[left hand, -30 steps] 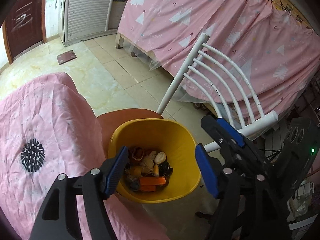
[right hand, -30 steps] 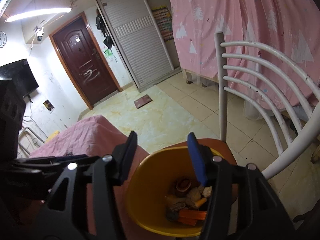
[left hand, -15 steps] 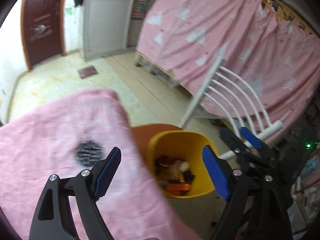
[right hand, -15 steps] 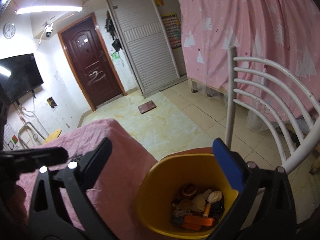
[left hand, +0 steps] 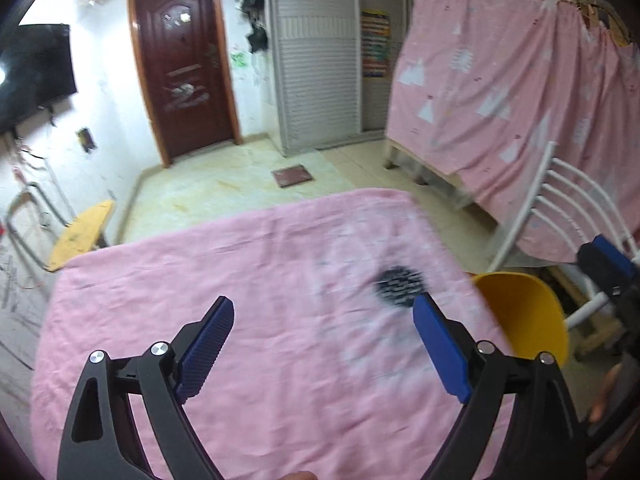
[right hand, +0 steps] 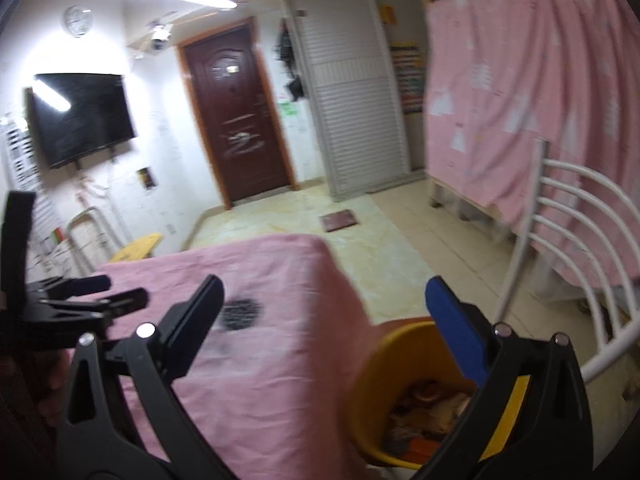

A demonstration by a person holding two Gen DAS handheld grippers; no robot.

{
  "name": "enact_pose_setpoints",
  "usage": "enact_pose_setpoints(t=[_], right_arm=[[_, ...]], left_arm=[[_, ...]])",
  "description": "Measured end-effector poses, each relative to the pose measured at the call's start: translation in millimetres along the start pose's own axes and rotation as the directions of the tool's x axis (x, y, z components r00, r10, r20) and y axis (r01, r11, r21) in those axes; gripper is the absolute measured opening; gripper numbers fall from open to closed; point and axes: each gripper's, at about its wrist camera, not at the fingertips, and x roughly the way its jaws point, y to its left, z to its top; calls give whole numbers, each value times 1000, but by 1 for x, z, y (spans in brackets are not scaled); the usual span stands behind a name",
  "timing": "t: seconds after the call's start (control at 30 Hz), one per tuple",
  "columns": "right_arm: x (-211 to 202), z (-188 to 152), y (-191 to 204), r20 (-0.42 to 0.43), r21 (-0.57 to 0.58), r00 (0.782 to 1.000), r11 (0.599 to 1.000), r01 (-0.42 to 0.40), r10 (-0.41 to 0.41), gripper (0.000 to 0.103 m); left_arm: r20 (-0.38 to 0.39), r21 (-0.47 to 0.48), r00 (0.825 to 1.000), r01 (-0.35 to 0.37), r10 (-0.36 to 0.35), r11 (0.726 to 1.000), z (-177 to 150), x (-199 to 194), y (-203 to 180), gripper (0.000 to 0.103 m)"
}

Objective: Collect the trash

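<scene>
My left gripper (left hand: 324, 344): ribbed blue pads spread, empty, over wrinkled pink cloth (left hand: 256, 280). My right gripper (right hand: 324, 320): spread, empty. Round yellow plastic bin (right hand: 374, 396) beside the cloth, holding mixed blurred trash (right hand: 424, 412).

Table covered in matt pink cloth (left hand: 260, 280), softly creased. Yellow bin (right hand: 384, 364) in smooth plastic. Chair (right hand: 568, 240) in white painted metal. Door (left hand: 180, 68) in glossy dark wood.

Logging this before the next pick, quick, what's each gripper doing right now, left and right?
Left gripper: open, holding nothing, above the pink tablecloth.
Right gripper: open, holding nothing, beside the yellow bin.
</scene>
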Motion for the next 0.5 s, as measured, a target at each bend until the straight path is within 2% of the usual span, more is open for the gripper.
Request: enact_pose_setpoints(t=[0.2, 0.33, 0.5], right_arm=[[6, -7, 50, -16, -69, 993, 990, -121, 120, 97], [13, -13, 71, -31, -92, 990, 986, -140, 138, 97], [24, -24, 98, -70, -96, 980, 977, -190, 184, 97]], left_arm=[[43, -68, 996, -81, 84, 994, -21, -22, 52, 86], [79, -108, 985, -141, 150, 984, -37, -36, 83, 88], [86, -168, 976, -185, 201, 968, -58, -46, 117, 89]])
